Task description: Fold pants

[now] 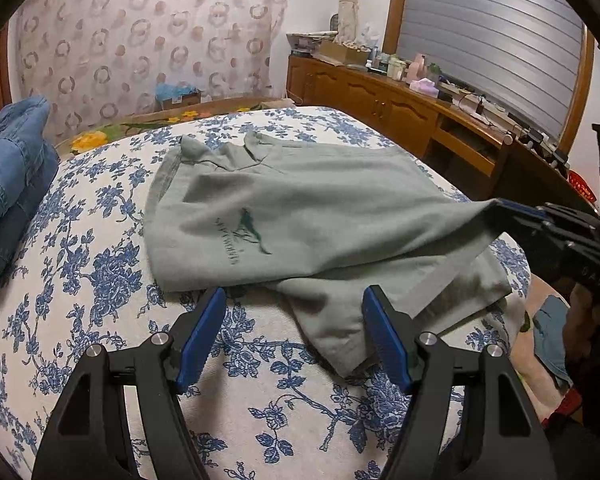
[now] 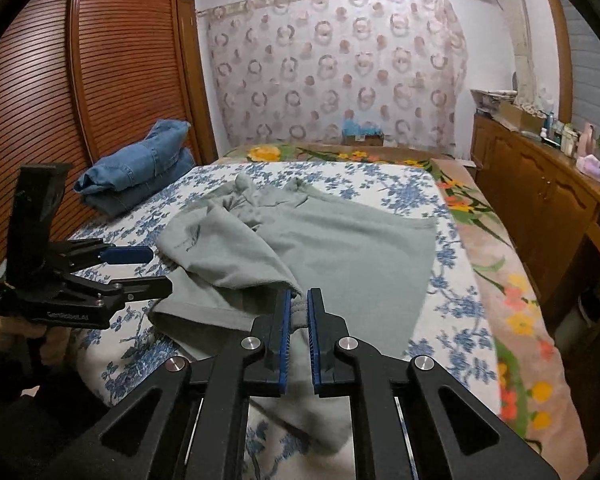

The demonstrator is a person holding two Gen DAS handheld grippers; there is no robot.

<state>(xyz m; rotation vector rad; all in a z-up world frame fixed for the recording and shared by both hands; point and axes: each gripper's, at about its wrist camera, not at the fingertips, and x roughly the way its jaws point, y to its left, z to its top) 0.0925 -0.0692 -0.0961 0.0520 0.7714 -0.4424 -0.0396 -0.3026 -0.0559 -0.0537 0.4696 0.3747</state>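
The print on the pants, ahead of the left claw, is showing too small to read. Cloth is hiding the right claw's pad tips. The frame edge is cutting off the jeans far left.

You are working with grey-green pants that are lying spread across the middle of the blue-flowered bedspread. They are made of soft, matte cloth and are carrying a small dark green printed logo on the left part. One layer is lying folded over another, and the top layer is rising toward the near right, where its edge is hanging lifted off the bed. The far end is bunching into small wrinkled peaks. A near flap is lying flat, its hem pointing toward you. In the right wrist view the pants are draping smoothly on the right and creasing on the left.
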